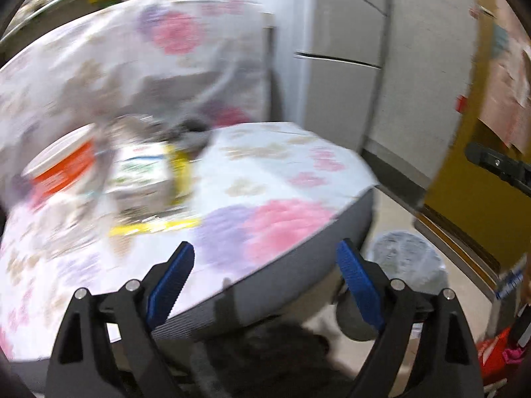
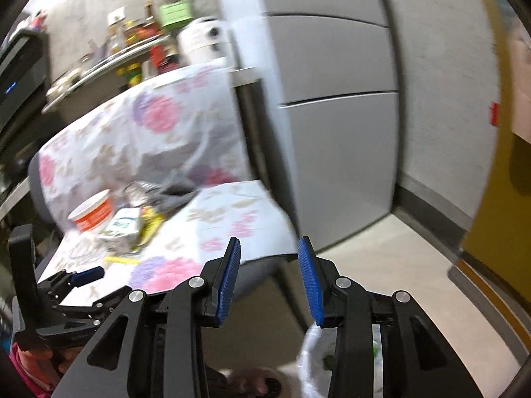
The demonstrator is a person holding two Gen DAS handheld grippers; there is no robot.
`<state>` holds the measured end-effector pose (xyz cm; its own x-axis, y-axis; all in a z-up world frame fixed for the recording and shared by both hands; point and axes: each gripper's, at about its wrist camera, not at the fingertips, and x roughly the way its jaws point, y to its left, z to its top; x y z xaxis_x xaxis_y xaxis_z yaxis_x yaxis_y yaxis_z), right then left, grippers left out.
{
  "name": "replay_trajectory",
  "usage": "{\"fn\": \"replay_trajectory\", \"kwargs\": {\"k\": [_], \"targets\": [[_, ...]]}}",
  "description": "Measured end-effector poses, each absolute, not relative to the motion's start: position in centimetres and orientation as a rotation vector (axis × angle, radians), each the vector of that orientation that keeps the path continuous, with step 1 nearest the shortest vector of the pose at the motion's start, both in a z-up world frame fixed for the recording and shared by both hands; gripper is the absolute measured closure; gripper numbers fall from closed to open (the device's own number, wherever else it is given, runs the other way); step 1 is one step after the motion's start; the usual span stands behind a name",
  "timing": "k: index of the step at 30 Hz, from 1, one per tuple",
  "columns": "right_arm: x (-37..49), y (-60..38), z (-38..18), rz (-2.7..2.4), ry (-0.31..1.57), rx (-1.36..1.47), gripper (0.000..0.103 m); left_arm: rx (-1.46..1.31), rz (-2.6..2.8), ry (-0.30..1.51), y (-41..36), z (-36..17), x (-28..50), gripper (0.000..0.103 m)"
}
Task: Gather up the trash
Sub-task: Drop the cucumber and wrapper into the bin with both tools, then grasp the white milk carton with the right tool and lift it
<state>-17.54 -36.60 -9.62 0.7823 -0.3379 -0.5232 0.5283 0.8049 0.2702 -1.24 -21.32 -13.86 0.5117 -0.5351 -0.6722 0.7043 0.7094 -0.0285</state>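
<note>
Trash lies on a chair seat with a floral cover (image 1: 282,172): an orange-and-white cup (image 1: 63,165) on its side, a white carton (image 1: 142,172), yellow wrappers (image 1: 156,227) and crumpled foil (image 1: 139,126). My left gripper (image 1: 265,258) is open and empty, over the seat's front edge, short of the trash. My right gripper (image 2: 268,248) is open and empty, over the seat's right front corner. The same cup (image 2: 93,212), carton (image 2: 124,225) and yellow wrapper (image 2: 121,260) show at left in the right wrist view, with the left gripper (image 2: 83,273) near them. Both views are blurred.
A bin with a pale liner (image 1: 408,262) stands on the floor right of the chair; its liner (image 2: 312,358) shows below my right gripper. A grey refrigerator (image 2: 332,116) stands behind. A yellow door (image 1: 478,182) is at right. A cluttered shelf (image 2: 132,49) is at back left.
</note>
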Motion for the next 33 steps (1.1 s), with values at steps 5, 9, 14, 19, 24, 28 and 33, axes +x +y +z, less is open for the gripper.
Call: {"fn": "replay_trajectory", "kwargs": {"k": [5, 9, 14, 19, 24, 28, 33], "targets": [[-13.3, -33.3, -9.4, -0.377, 0.508, 0.383, 0.063, 0.189, -0.623, 0.719, -15.4, -13.6, 0.7, 0.017], [-10.1, -30.8, -9.3, -0.296, 0.530, 0.366, 0.051, 0.127, -0.522, 0.735, -11.1, -13.4, 2.6, 0.017], [-5.1, -27.8, -9.4, -0.212, 0.572, 0.306, 0.026, 0.095, -0.399, 0.722, -7.6, -12.8, 4.7, 0.014], [-0.2, -25.7, -9.9, -0.179, 0.594, 0.242, 0.017, 0.058, -0.293, 0.721, -4.8, -12.6, 7.0, 0.007], [5.0, -24.1, -11.1, -0.156, 0.631, 0.221, 0.016, 0.047, -0.235, 0.739, -3.2, -13.0, 8.8, 0.007], [8.5, -23.2, -12.2, -0.140, 0.662, 0.227, 0.015, 0.041, -0.212, 0.746, -2.4, -13.4, 9.8, 0.007], [12.1, -22.9, -13.9, -0.161, 0.701, 0.239, 0.015, 0.020, -0.195, 0.763, -1.5, -14.0, 10.9, 0.007]]}}
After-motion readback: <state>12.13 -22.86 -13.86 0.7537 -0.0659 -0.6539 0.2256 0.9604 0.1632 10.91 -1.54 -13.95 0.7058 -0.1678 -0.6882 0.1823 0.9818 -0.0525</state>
